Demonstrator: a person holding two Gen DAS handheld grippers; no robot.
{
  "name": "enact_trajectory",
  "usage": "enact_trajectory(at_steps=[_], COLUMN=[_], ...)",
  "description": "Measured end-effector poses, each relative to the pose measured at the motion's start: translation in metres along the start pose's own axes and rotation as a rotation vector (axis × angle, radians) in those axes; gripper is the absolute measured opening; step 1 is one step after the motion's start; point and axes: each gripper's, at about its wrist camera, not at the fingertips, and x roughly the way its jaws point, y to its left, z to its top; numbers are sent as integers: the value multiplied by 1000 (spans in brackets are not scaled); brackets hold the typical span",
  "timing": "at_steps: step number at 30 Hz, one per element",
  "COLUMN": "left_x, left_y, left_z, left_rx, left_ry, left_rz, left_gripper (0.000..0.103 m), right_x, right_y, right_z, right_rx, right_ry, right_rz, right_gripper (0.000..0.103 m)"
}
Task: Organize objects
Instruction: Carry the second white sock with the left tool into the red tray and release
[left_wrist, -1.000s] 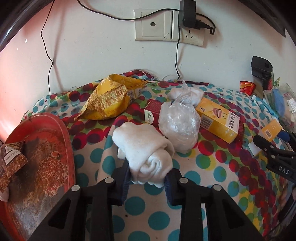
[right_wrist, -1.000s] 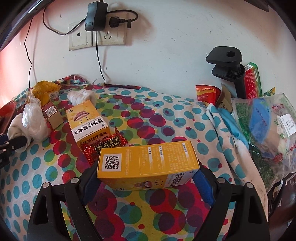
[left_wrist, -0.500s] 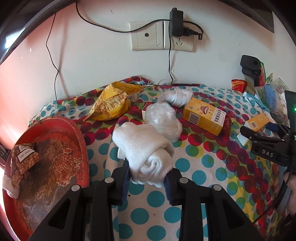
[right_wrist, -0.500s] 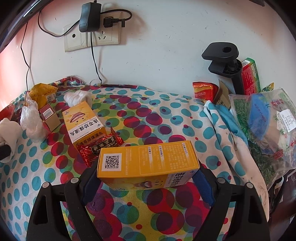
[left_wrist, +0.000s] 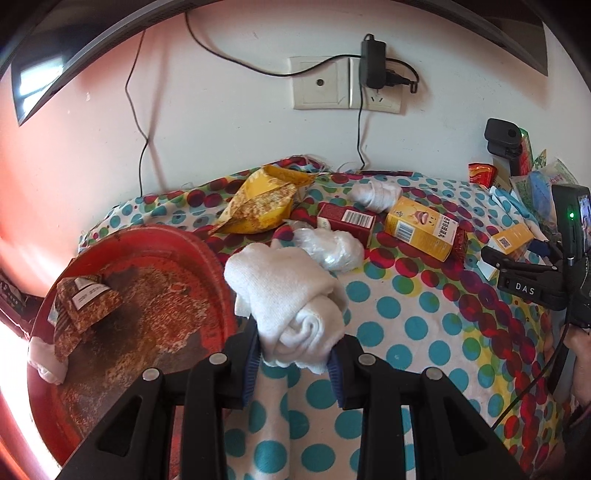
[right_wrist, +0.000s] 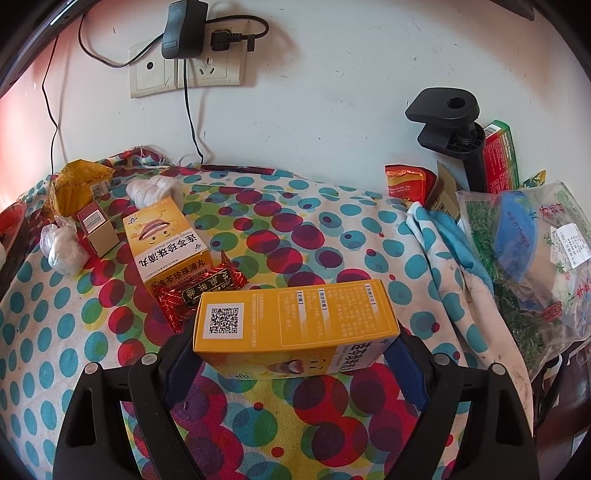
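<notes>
A rolled white sock (left_wrist: 295, 306) is clamped between the nearly closed jaws of the left gripper (left_wrist: 295, 363), beside the rim of a red tray (left_wrist: 207, 254) on the polka-dot cloth (left_wrist: 417, 328). A yellow medicine box (right_wrist: 295, 325) is held lengthwise between the wide-set jaws of the right gripper (right_wrist: 291, 363), just in front of a red foil packet (right_wrist: 195, 291) and a second yellow box (right_wrist: 166, 243).
</notes>
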Motion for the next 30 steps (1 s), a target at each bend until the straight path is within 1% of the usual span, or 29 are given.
enact_trajectory(at_steps=[3,10,13,16,20,26,30], left_x=[-5,-17,-24,-28,-31,-34,-35], left_y=[7,20,26,38,58,102,132], left_z=[-4,-14,-19,-24,-32,-46,-58], left_rx=[-1,-22,-23,-47,-87,-173,-215], left_ry=[2,0,-9,-4,7,29,43], left_rz=[16,18,40,53,82,137,201], left_gripper=[32,32,32,32,32,32,32], right_x=[0,1,0,0,0,0,0], right_y=[0,2,2,3,3,3,3], right_z=[0,0,0,0,0,0,0], right_rx=[2,-6,-10,-11,-12,-10,-14], right_ry=[0,5,3,4,3,3,1], right_rz=[2,-5,-6,-7,-8,-5,-9], right_gripper=[87,87,87,87,87,87,87])
